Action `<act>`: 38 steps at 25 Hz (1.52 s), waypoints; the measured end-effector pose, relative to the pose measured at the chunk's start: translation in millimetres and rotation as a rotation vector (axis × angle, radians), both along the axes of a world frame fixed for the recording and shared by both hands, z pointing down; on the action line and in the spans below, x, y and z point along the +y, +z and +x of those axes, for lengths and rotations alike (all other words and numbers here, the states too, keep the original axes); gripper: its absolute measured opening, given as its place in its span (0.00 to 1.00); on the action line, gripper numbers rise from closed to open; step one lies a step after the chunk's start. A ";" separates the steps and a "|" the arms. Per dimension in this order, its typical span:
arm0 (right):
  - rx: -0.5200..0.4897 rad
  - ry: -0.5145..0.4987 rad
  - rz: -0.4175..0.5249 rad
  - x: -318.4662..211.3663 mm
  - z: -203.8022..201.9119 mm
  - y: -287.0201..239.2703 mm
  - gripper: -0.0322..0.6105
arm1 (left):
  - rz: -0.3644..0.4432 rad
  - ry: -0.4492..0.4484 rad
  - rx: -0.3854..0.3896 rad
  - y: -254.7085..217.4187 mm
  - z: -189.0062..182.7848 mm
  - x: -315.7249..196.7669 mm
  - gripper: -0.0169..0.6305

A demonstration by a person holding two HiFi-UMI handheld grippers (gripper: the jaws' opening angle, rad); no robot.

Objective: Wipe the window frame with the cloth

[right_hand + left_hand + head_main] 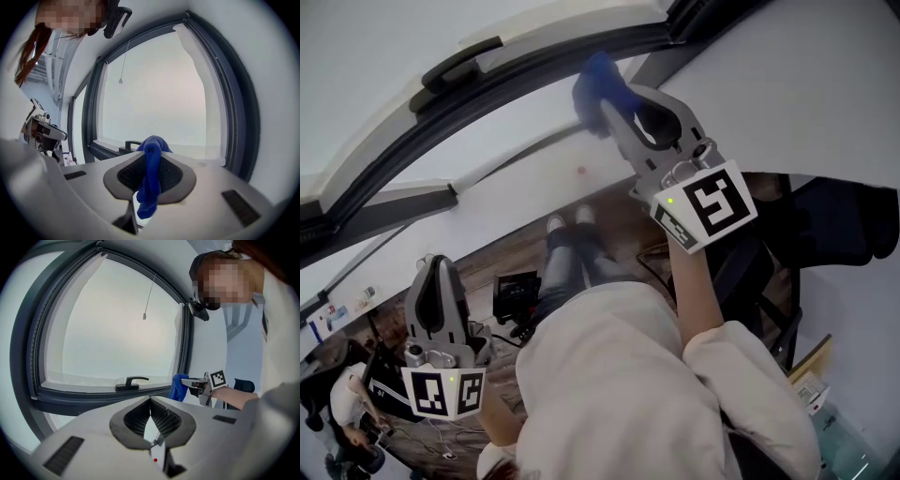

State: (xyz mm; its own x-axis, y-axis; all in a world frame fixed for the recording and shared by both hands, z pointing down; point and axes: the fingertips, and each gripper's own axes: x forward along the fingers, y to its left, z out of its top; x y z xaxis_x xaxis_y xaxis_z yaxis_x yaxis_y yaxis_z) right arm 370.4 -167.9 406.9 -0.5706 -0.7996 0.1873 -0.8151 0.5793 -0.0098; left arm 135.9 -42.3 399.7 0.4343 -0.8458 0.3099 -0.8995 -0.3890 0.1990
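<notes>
A blue cloth (596,77) is clamped in my right gripper (607,105), which is raised close to the dark window frame (520,79); I cannot tell if the cloth touches it. In the right gripper view the cloth (151,174) hangs down between the shut jaws, with the frame's right upright (236,98) beyond. My left gripper (440,270) is held low at the left, far from the frame, jaws shut on nothing. From the left gripper view, the cloth (178,386) and right gripper (198,383) show at the frame's lower right corner (186,380).
A black window handle (457,68) sits on the lower sash, left of the cloth. A blind cord (145,314) hangs before the glass. Below are a dark office chair (769,262), gear on the floor (516,295) and another person (352,403).
</notes>
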 end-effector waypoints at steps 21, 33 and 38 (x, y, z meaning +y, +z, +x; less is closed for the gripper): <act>0.310 -0.226 -0.003 -62.0 -165.9 35.3 0.14 | 0.048 0.148 0.098 -12.5 33.7 10.9 0.04; 0.372 -0.204 -0.004 -80.2 -195.3 80.1 0.14 | 0.066 0.151 0.133 -16.8 18.9 -4.0 0.04; 0.395 -0.179 -0.006 -81.6 -187.4 79.1 0.14 | 0.065 0.161 0.144 -17.3 18.3 -9.4 0.04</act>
State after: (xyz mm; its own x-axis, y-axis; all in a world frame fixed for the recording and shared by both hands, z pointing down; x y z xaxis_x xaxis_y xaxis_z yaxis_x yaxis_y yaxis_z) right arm 183.0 -249.5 486.0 -0.5841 -0.6926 0.4232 -0.6435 0.7129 0.2787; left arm 154.2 -51.6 382.4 0.6009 -0.7783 0.1821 -0.7890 -0.5411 0.2910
